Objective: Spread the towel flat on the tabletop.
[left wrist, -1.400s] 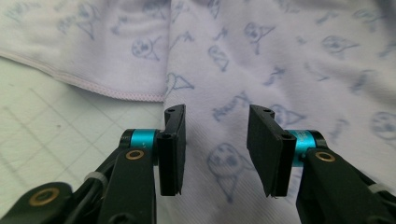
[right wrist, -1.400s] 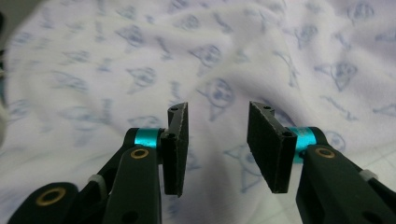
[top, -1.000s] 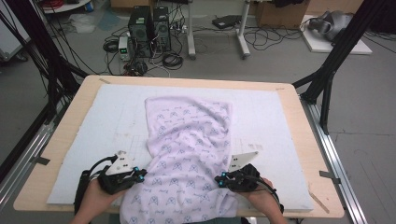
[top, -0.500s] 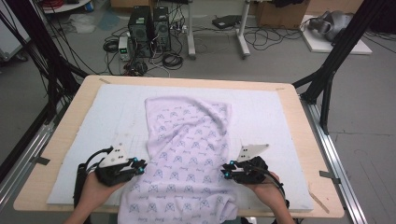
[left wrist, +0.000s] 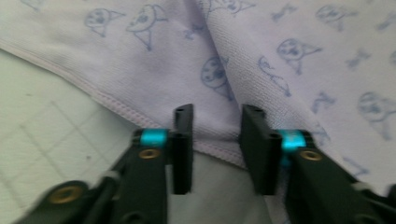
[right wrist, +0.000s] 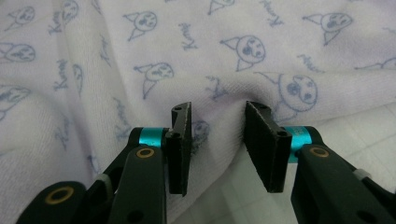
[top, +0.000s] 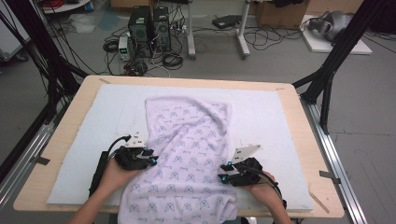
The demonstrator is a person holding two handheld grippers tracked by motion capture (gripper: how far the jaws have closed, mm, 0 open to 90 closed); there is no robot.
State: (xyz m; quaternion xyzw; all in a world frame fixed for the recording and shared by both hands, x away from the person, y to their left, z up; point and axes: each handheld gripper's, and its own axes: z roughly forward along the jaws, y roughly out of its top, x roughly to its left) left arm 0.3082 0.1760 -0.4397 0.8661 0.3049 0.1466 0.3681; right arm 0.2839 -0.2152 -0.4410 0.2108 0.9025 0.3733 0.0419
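Note:
A lilac towel printed with blue cartoon faces lies lengthwise on the white mat, and its near end hangs over the table's front edge. My left gripper rests at the towel's left hem. In the left gripper view, the left gripper has jaws that have just been opening, and the hem runs between them unpressed. My right gripper sits at the towel's right edge. In the right gripper view, the right gripper has jaws that have also just been opening, and a soft fold of towel bulges between the parted pads.
The wooden table carries the mat. Black frame posts stand at its left and right sides. Computers and cables lie on the floor beyond the far edge.
Both grippers' jaws have parted and let go of the towel's edges. The near part of the towel now lies wider. The left hand has shifted forward along the left hem.

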